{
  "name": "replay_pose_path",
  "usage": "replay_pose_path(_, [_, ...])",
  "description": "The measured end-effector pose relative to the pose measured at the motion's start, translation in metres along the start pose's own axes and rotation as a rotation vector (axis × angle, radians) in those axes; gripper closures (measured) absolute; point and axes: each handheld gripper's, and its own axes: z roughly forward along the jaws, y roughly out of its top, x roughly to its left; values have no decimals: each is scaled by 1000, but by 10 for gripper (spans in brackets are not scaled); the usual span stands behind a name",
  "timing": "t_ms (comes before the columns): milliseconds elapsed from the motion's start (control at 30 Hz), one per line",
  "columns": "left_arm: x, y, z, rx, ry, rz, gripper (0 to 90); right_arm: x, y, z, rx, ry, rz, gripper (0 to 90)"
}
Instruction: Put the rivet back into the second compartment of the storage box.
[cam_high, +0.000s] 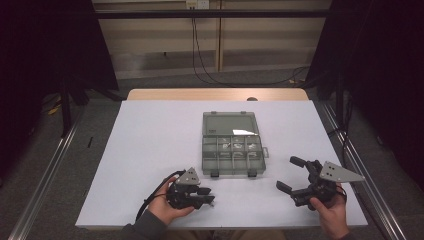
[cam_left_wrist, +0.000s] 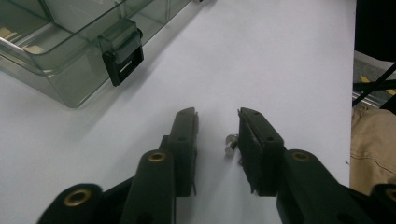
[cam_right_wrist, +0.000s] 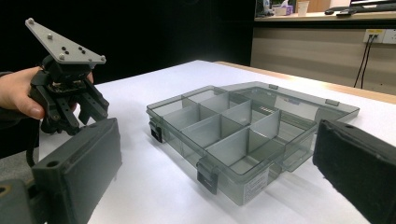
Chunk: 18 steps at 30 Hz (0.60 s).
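The left gripper's (cam_left_wrist: 217, 135) black fingers (cam_left_wrist: 183, 137) stand slightly parted, a small silvery screw-like piece (cam_left_wrist: 230, 143) lying on the white counter (cam_left_wrist: 289, 60) between them, close against one pad; not clenched. The right gripper's (cam_high: 295, 174) fingers (cam_right_wrist: 79, 163) are spread wide, released, holding nothing. Ahead lies a smoky clear plastic organizer box (cam_high: 232, 150), lid open flat, with rectangular dividers and dark latches (cam_left_wrist: 122, 58).

White table (cam_high: 150, 150), open compartment box (cam_high: 231, 145), small screw (cam_left_wrist: 230, 143) on it
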Motion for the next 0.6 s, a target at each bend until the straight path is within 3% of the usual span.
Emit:
replay_pose_path(433, [1, 1, 3, 14, 9, 21, 854, 0, 0, 0, 0, 3, -1, 9])
replay_pose_path(533, [2, 1, 4, 11, 9, 24, 862, 0, 0, 0, -2, 2, 1, 9])
replay_pose_path(600, [3, 1, 4, -10, 16, 25, 814, 0, 0, 0, -3, 1, 1, 9])
